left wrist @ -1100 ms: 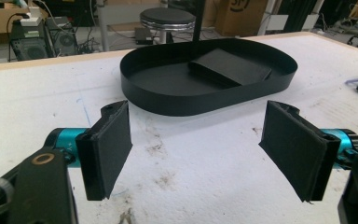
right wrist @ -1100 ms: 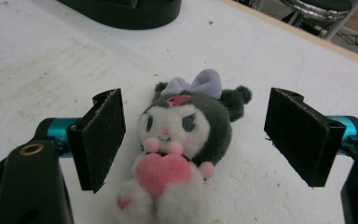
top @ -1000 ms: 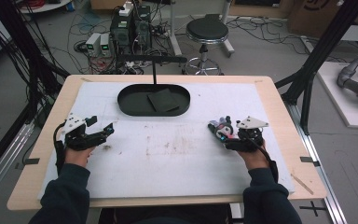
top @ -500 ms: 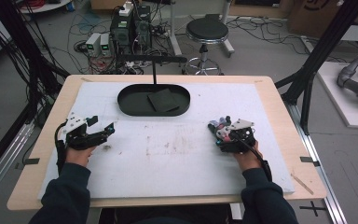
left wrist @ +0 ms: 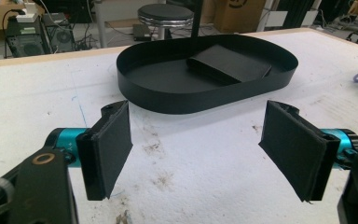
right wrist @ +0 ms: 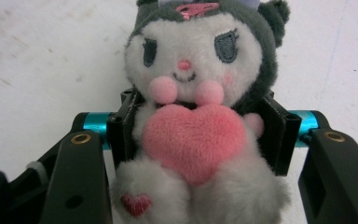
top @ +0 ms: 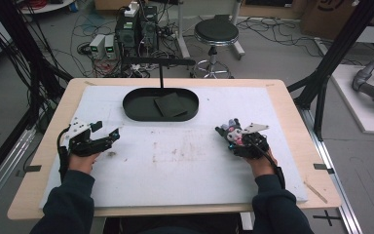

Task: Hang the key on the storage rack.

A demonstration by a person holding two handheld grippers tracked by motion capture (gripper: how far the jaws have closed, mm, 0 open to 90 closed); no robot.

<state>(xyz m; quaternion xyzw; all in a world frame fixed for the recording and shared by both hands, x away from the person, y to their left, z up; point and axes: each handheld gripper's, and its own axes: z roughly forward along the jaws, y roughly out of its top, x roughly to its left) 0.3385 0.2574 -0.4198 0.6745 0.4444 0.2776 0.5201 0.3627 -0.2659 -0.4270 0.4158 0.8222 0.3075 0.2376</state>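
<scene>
A small plush toy [right wrist: 196, 98] with a white face, grey hood and pink heart sits between the jaws of my right gripper [right wrist: 200, 126], which is shut on its body. In the high view the plush toy [top: 232, 130] and right gripper [top: 234, 136] rest at the right of the white mat. My left gripper [top: 111, 135] lies at the left of the mat, and in its own view the left gripper [left wrist: 196, 144] stands open with nothing between its pads. A black oval tray [left wrist: 168, 100] holding a flat black block [left wrist: 230, 63] lies ahead of it.
The black oval tray [top: 131, 109] sits at the back centre of the white mat [top: 185, 165], with a thin black post [top: 161, 78] rising behind it. A stool [top: 216, 33] and electronics boxes stand on the floor beyond the table.
My right gripper with the plush toy has shifted slightly left and toward the table's near side. The left gripper has hardly moved.
</scene>
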